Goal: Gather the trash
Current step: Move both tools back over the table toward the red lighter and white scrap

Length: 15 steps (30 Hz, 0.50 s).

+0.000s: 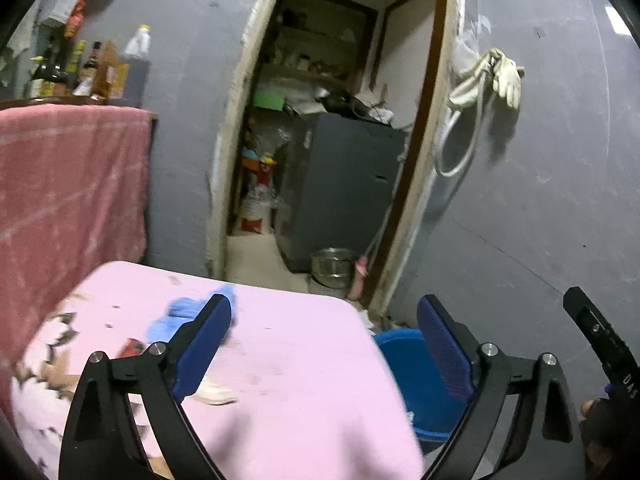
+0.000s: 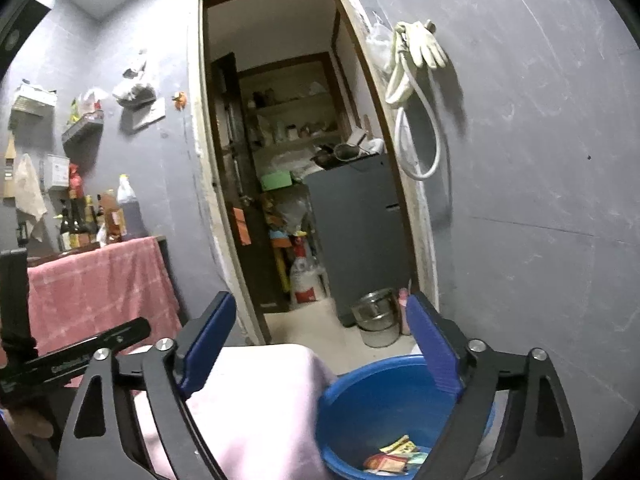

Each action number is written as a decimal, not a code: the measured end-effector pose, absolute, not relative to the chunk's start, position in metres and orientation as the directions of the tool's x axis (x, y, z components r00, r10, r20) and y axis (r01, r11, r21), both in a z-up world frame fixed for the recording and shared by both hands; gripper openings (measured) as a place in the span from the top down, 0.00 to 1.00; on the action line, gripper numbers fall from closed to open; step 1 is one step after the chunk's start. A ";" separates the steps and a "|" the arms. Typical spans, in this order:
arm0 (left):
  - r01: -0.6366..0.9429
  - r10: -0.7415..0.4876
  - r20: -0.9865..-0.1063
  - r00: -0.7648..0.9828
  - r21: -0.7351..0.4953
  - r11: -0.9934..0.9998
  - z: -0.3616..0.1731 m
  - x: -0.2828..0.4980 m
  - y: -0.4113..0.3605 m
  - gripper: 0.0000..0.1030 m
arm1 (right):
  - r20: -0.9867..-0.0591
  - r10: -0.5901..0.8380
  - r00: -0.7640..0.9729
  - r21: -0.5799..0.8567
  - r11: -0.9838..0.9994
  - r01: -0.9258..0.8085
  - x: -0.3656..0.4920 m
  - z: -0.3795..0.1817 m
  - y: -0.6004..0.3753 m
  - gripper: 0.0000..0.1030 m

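Note:
My left gripper is open and empty above a pink cloth-covered table. Blue crumpled trash and a small red wrapper lie on the cloth by my left finger. A blue bucket stands on the floor just right of the table. In the right wrist view my right gripper is open and empty above the bucket, which holds several wrappers. The table edge is to its left.
An open doorway leads to a storeroom with a grey cabinet and a steel pot on the floor. A pink towel hangs at left under bottles. A hose and glove hang on the grey wall.

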<state>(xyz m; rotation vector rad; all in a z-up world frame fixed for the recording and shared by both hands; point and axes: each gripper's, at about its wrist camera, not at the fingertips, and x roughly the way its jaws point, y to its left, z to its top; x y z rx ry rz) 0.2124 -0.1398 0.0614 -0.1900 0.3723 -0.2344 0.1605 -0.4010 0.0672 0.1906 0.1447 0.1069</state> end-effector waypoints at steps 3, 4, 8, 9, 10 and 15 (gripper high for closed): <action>0.164 -0.230 -0.328 0.916 -0.216 0.962 0.063 0.200 -0.124 0.06 | -0.104 0.140 0.985 0.196 0.974 -0.118 0.154 0.069 -0.388 0.00; 0.154 -0.218 -0.319 0.922 -0.213 0.965 0.063 0.194 -0.117 0.04 | -0.091 0.149 0.985 0.195 0.972 -0.129 0.152 0.070 -0.384 0.00; 0.111 -0.169 -0.304 0.937 -0.198 0.974 0.063 0.179 -0.091 0.03 | -0.055 0.175 0.983 0.200 0.966 -0.161 0.144 0.070 -0.367 0.00; 0.097 -0.154 -0.303 0.940 -0.193 0.976 0.062 0.175 -0.083 0.03 | -0.049 0.182 0.982 0.204 0.964 -0.169 0.143 0.070 -0.362 0.00; 0.087 -0.143 -0.302 0.943 -0.191 0.978 0.061 0.173 -0.077 0.03 | -0.045 0.192 0.980 0.208 0.962 -0.179 0.143 0.069 -0.357 0.00; 0.029 -0.083 -0.307 0.948 -0.178 0.984 0.053 0.156 -0.044 0.03 | -0.045 0.226 0.973 0.193 0.958 -0.213 0.145 0.068 -0.330 0.00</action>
